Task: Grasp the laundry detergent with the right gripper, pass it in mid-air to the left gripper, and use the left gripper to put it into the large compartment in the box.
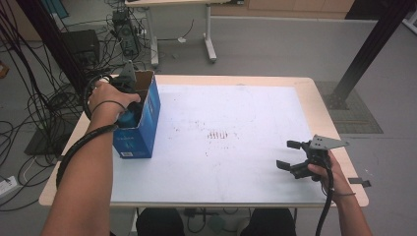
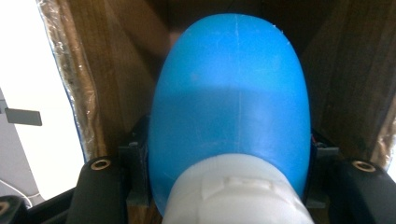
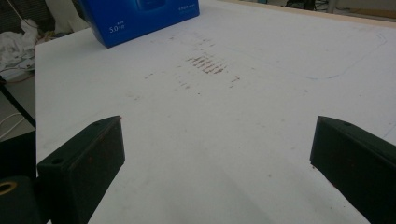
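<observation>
Clamping a smooth blue plastic bottle with a white cap (image 2: 231,121), the left gripper (image 1: 129,101) sits inside the open blue cardboard box (image 1: 142,125); the bottle's long axis runs toward twelve o'clock, straight into the box. At four o'clock on the table (image 1: 314,98), the right gripper (image 1: 290,155) rests spread and empty. The left gripper view reveals the brown inner walls.

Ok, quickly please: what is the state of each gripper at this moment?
Left gripper: closed on the blue bottle, inside the blue box.
Right gripper: open, holding nothing, over the table.
</observation>
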Tool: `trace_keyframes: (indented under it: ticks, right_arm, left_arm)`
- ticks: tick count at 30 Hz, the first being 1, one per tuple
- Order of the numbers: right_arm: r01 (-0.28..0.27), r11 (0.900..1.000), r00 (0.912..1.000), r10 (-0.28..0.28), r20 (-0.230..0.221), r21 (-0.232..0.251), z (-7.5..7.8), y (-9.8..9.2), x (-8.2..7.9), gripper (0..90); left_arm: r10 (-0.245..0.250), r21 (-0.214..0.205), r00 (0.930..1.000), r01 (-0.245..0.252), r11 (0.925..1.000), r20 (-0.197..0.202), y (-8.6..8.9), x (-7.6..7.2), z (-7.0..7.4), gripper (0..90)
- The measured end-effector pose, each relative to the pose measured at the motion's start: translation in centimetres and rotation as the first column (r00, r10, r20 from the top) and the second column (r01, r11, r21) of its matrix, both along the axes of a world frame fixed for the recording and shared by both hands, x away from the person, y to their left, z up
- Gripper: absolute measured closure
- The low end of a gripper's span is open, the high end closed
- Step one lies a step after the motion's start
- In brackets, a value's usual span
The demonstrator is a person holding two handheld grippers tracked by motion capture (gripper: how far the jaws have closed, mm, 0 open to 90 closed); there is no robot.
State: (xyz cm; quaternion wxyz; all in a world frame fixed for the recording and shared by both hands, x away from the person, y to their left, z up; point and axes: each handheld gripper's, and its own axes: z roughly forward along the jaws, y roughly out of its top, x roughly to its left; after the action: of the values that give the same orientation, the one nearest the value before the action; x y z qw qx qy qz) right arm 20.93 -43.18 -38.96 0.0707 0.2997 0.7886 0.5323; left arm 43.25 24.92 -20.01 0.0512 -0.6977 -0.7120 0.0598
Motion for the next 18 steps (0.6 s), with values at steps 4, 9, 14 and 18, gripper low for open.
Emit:
trace_keyframes:
  ticks: [4,9,14,18]
  right_arm:
    - [-0.001,1.0000,1.0000,0.001,-0.002,0.001,-0.03,0.03,0.00,3.0]
    - [-0.002,1.0000,1.0000,0.002,0.000,0.001,0.01,0.15,0.11,3.0]
    - [-0.002,1.0000,1.0000,0.002,0.001,0.003,0.01,0.11,0.13,3.0]
    - [0.000,1.0000,1.0000,0.000,0.002,0.003,-0.03,0.02,0.05,3.0]
  left_arm:
    - [0.007,-0.002,1.0000,-0.007,1.0000,0.001,0.11,-0.05,0.01,37.4]
    - [0.010,0.000,1.0000,-0.010,1.0000,0.003,0.08,-0.08,0.01,37.5]
    - [0.012,0.000,0.9999,-0.012,0.9999,0.003,0.10,-0.11,0.01,37.5]
    - [0.014,0.001,0.9999,-0.014,0.9999,0.002,0.04,-0.08,0.01,37.5]
